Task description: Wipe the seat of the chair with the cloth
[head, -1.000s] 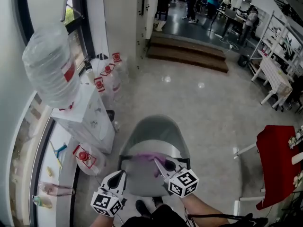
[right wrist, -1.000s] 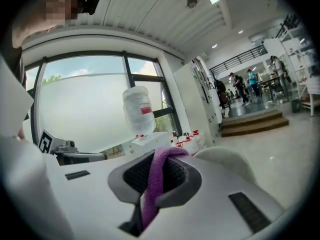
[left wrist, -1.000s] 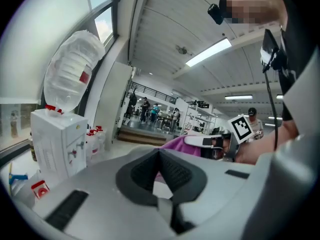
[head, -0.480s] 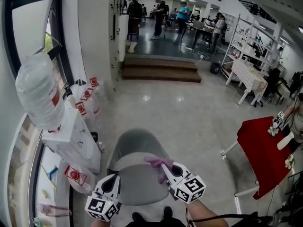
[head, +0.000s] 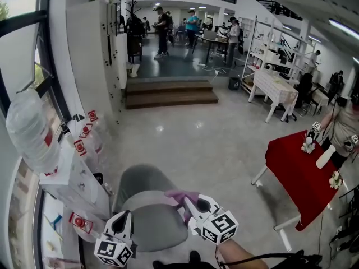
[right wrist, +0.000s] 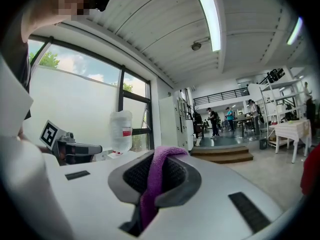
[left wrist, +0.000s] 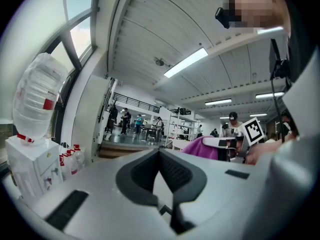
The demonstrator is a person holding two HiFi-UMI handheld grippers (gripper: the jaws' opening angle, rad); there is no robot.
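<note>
The grey chair (head: 147, 224) stands just in front of me, its curved backrest (head: 137, 179) on the far side. My right gripper (head: 188, 204) hovers over the seat's right part, shut on a purple cloth (head: 180, 196) that hangs bunched from its tip. In the right gripper view the cloth (right wrist: 156, 176) runs down between the closed pads. My left gripper (head: 123, 222) is over the seat's left edge, its jaws together with nothing in them. The left gripper view shows the cloth (left wrist: 199, 148) off to the right; both gripper views look out level into the hall, not at the seat.
A water dispenser with a big bottle (head: 27, 134) on a white cabinet (head: 76, 190) stands close left of the chair, with spare bottles (head: 85, 139) beside it. A red-covered table (head: 300, 175) is at the right. Steps (head: 168, 95) and several people are far ahead.
The cloth has come up off the seat, where it lay spread a second ago, and now hangs from the right gripper. Both grippers tilted up, and the head view has swung upward.
</note>
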